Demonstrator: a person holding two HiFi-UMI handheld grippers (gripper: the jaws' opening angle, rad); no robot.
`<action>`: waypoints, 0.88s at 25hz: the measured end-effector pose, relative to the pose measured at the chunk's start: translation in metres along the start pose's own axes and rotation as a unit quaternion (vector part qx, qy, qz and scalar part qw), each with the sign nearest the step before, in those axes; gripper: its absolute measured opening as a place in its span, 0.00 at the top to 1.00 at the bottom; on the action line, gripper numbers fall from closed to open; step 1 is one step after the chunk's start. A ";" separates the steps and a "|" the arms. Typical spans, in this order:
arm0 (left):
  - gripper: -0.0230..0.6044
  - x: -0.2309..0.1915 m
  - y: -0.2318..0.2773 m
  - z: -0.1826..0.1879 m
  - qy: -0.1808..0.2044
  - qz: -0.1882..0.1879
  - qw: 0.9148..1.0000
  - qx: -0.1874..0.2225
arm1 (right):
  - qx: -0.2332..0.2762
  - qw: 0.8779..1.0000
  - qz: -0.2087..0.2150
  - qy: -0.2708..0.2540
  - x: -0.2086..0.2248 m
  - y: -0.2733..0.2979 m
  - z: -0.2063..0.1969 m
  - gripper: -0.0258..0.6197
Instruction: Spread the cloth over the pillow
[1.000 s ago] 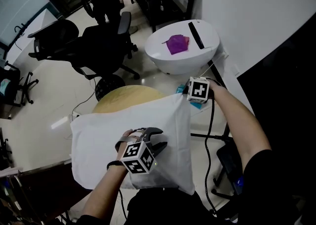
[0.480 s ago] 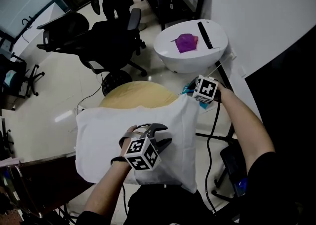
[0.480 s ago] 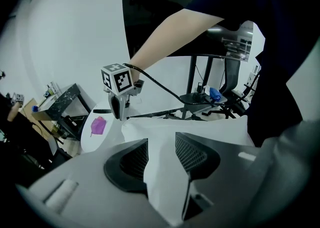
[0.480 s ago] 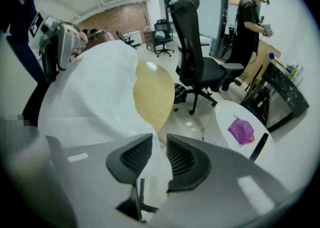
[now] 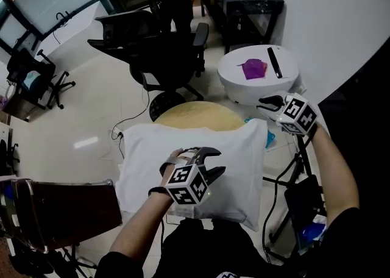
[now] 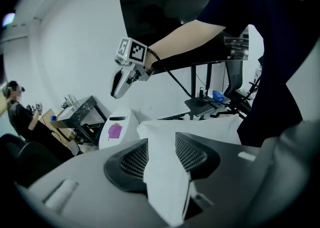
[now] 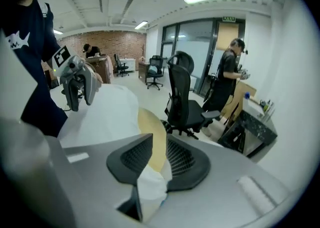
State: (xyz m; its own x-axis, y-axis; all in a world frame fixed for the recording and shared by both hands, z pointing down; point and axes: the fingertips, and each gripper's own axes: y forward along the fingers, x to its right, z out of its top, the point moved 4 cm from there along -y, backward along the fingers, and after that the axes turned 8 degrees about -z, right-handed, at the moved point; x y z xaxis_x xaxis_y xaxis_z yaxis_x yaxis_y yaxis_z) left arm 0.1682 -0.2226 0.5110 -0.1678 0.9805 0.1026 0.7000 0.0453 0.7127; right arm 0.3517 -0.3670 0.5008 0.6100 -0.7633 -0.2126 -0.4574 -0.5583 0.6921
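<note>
A white pillow in its white cloth [image 5: 146, 161] lies over a round wooden table [image 5: 195, 115]. My left gripper [image 5: 204, 160] is over the pillow's middle, shut on a pinched-up fold of the cloth [image 6: 165, 182], which fills the gap between the jaws [image 6: 162, 154]. My right gripper [image 5: 269, 103] hangs in the air above and beyond the pillow's far right corner. Its jaws have just been opening. In the right gripper view [image 7: 159, 153], the tabletop shows through the gap. A loose white cloth corner [image 7: 150, 187] sits low in the gap, and the pads do not press it.
A white round stand [image 5: 231, 81] behind the table carries a purple rag [image 5: 253, 68] and a black bar [image 5: 274, 62]. Black office chairs [image 5: 164, 45] stand at the back, a dark chair [image 5: 61, 210] at the near left. Cables hang at the right. A person [image 7: 227, 79] stands farther off.
The right gripper has lifted off the pillow's far right corner and its jaws have parted. The left gripper has risen a little with the cloth fold in it.
</note>
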 end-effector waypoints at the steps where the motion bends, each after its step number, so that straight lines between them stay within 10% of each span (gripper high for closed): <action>1: 0.71 0.005 -0.012 -0.004 0.002 0.005 1.000 0.003 | 0.015 1.000 -0.010 -0.003 -0.009 -0.012 0.018 0.82; 14: 0.71 0.074 -0.165 -0.077 0.029 0.069 0.997 0.011 | 0.125 0.984 -0.127 -0.019 -0.162 -0.089 0.194 0.95; 22: 0.71 0.096 -0.226 -0.133 -0.015 0.151 0.988 -0.014 | 0.169 0.982 -0.083 0.023 -0.262 -0.077 0.228 0.95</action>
State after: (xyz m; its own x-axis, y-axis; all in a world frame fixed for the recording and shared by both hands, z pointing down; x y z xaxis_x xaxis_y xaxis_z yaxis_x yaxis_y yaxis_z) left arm -0.0983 -0.1644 0.4522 0.0663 0.9536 0.2937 0.6958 -0.2552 0.6713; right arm 0.0792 -0.1984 0.3460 0.7197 -0.6410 -0.2667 -0.5325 -0.7561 0.3804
